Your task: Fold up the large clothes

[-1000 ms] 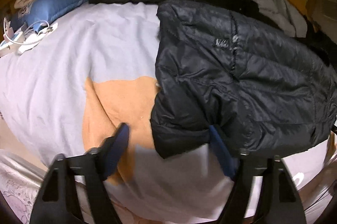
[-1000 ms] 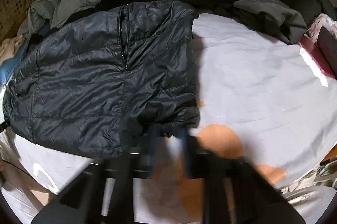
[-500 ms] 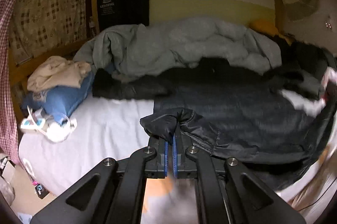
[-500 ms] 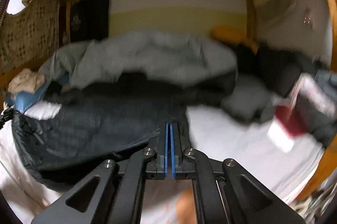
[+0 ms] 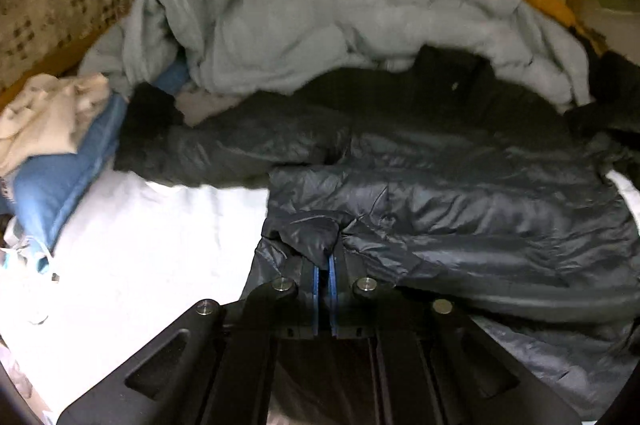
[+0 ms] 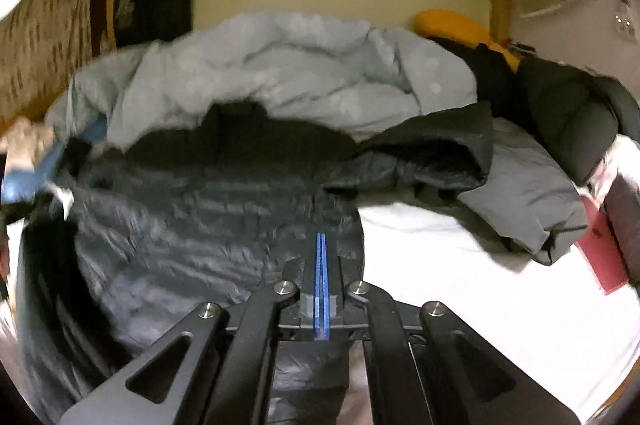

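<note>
— What have your tools got hold of?

— My left tool (image 5: 325, 261) is clamped tight on a bunched fold at the edge of the black puffer jacket (image 5: 460, 193); the cloth rises in a peak just above the blue pads. My right tool (image 6: 322, 249) is closed as well, the pads pressed flat together, with the jacket's (image 6: 192, 225) edge bunched around them and more of its cloth hanging under the tool.

— And where is the jacket?

— It lies across the bed's white sheet (image 5: 152, 237), stretched between my two tools, one sleeve reaching out toward the blue pillow (image 5: 60, 185) at the left. Behind it is a heaped pale grey quilt (image 5: 340, 25). To the right, in my right tool's view, a grey garment (image 6: 528, 193) lies on the sheet, just beside the jacket.

— Anything on the pillow?

— A crumpled beige cloth (image 5: 44, 117).
</note>
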The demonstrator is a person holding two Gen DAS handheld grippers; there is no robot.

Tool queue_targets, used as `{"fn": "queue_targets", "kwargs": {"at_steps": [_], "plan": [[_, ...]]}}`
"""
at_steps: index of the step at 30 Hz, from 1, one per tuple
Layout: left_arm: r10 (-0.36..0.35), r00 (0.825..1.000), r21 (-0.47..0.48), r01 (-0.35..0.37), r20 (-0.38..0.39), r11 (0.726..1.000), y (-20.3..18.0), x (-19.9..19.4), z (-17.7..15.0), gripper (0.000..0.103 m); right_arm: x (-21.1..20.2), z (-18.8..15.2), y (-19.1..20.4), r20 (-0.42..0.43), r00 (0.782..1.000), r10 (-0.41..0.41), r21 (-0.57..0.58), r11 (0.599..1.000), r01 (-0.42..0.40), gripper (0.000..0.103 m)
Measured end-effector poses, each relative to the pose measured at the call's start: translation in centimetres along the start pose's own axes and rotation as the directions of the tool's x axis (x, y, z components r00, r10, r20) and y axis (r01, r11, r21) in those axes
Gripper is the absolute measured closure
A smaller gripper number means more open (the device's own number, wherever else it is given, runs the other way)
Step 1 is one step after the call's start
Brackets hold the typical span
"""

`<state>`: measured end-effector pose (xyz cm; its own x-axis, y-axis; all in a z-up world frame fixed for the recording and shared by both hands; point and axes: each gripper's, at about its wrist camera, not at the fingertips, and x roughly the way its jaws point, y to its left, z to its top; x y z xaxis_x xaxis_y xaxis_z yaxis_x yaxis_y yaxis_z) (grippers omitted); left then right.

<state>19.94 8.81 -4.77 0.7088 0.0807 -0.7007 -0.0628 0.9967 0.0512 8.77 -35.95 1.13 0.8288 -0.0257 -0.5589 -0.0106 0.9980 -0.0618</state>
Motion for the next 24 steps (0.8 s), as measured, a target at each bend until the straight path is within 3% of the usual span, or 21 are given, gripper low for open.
{"fn": "queue_targets", "kwargs": {"at_steps": [5,9,12,14,15,17,18,19,22,23,24], "plan": [[0.054,0.994,-0.051,-0.058,-0.093,0.997,0.3,5.0,0.0,0.099,-0.4,0.0,-0.6,0.051,0.999,0.012,0.029,0.999,-0.013,0.103],[0.110,0.990,-0.032,-0.113,-0.087,0.993,0.7,5.7,-0.5,0.097,0.2,0.0,-1.4,0.051,0.999,-0.009,0.026,1.000,0.008,0.103],[0.114,0.988,-0.067,-0.121,-0.100,0.990,1.6,5.8,-0.5,0.096,0.5,0.1,-1.7,0.030,0.999,0.040,0.053,0.998,-0.042,0.103],[0.106,0.988,-0.099,-0.117,-0.110,0.988,2.1,6.1,-0.4,0.095,0.3,0.1,-1.1,0.032,0.996,0.088,0.040,0.995,-0.089,0.096],[0.109,0.988,-0.104,-0.121,-0.112,0.987,2.2,6.2,-0.5,0.095,0.0,0.1,-0.6,0.044,0.994,0.095,0.013,0.995,-0.096,0.086],[0.127,0.986,-0.093,-0.137,-0.107,0.986,2.0,6.1,-0.6,0.095,-1.2,-0.3,0.9,0.096,0.989,0.109,-0.067,0.992,-0.103,0.056],[0.138,0.985,-0.084,-0.147,-0.102,0.986,1.8,6.0,-0.6,0.095,-1.9,-0.5,1.8,0.128,0.985,0.119,-0.110,0.988,-0.105,0.032],[0.144,0.985,-0.078,-0.152,-0.091,0.985,1.7,5.8,-0.6,0.095,-2.3,-0.7,2.4,0.148,0.981,0.124,-0.133,0.986,-0.104,0.024],[0.129,0.991,-0.068,-0.132,-0.046,0.989,1.3,4.6,-0.4,0.091,-2.6,-1.5,4.5,0.137,0.972,0.192,-0.206,0.965,-0.162,0.024],[0.122,0.992,-0.072,-0.124,-0.029,0.990,1.2,4.0,-0.3,0.078,-2.1,-1.7,4.9,0.113,0.974,0.198,-0.213,0.962,-0.171,0.024],[0.113,0.993,-0.078,-0.114,-0.012,0.990,1.1,3.3,-0.1,0.057,-1.5,-1.9,5.4,0.087,0.978,0.190,-0.216,0.962,-0.167,0.024]]}}
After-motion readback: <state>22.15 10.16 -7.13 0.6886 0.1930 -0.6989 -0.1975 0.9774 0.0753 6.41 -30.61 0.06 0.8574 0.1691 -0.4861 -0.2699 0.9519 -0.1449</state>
